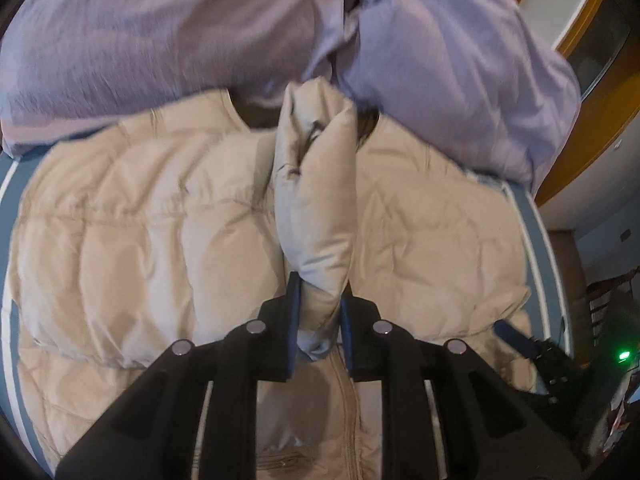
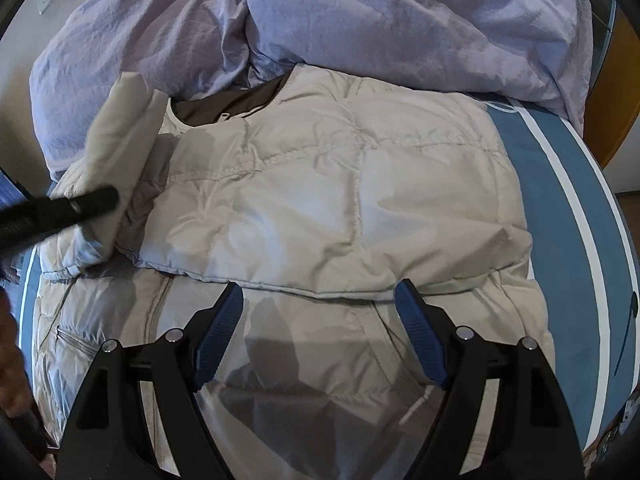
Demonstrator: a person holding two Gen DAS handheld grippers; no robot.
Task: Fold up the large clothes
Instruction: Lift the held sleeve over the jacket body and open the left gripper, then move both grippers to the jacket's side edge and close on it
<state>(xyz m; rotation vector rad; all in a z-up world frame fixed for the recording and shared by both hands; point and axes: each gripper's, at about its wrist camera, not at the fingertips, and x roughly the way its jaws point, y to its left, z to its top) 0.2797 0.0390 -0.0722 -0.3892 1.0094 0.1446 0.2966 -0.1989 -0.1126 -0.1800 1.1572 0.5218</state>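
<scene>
the left gripper [image 1: 319, 312] has its fingers [image 1: 293, 322] drawn narrow on the end of a beige sleeve [image 1: 316, 200], the padded tube pinched between the blue pads and running straight away from them, its long axis in line with the fingers and pointing toward the collar. the sleeve is lifted above the jacket [image 2: 320, 200], a quilted beige puffer lying flat on the bed [image 2: 560, 208], zip side up, with one part already folded across the chest. relative to the jacket, the right gripper [image 2: 320, 312] hovers over the lower front, its fingers [image 2: 218, 336] standing wide with nothing between them, the folded edge lying just beyond the tips and crosswise to them. the left gripper is plainly the one engaged; in the right wrist view it shows as a dark bar at the jacket's left shoulder with the sleeve bunched by it. the coming move likely turns on laying that sleeve across the jacket body, so the sleeve's axis needs to swing over the chest. beyond the jacket's collar a lilac duvet [image 1: 200, 40] is heaped on the bed.
</scene>
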